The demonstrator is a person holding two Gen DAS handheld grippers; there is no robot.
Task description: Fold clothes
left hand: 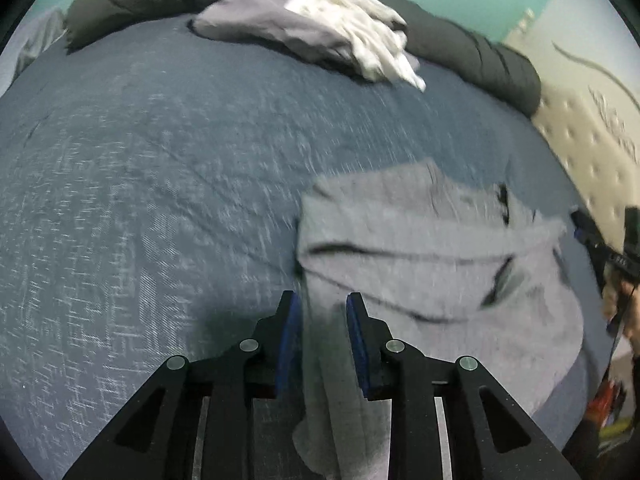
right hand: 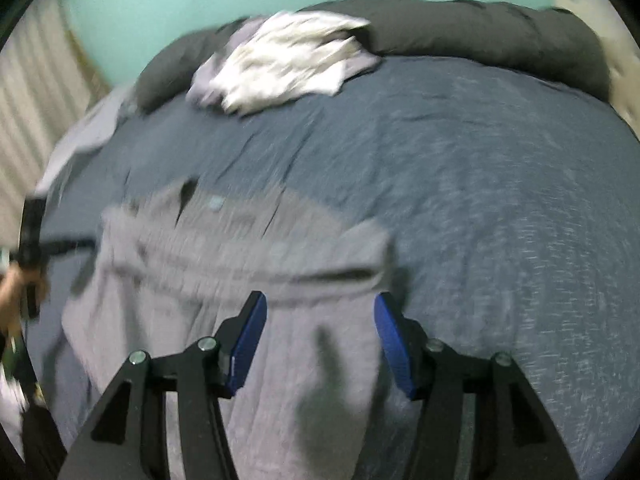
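Note:
A grey garment point(left hand: 432, 248) lies partly folded on the blue bed cover point(left hand: 160, 160). My left gripper point(left hand: 322, 304) has its jaws a little apart, with a strip of the garment's edge running between the blue pads point(left hand: 356, 332). My right gripper point(right hand: 320, 304) is open wide above the same grey garment point(right hand: 248, 248), holding nothing. The right gripper also shows at the right edge of the left wrist view point(left hand: 600, 248). The left gripper shows at the left edge of the right wrist view point(right hand: 36, 248). Both views are motion-blurred.
A pile of grey and white clothes point(left hand: 320, 28) lies at the far side of the bed against a long dark pillow point(left hand: 472, 52). The pile also shows in the right wrist view point(right hand: 280, 60). A teal wall point(right hand: 180, 8) stands behind. The bare mattress side point(left hand: 592, 136) is at right.

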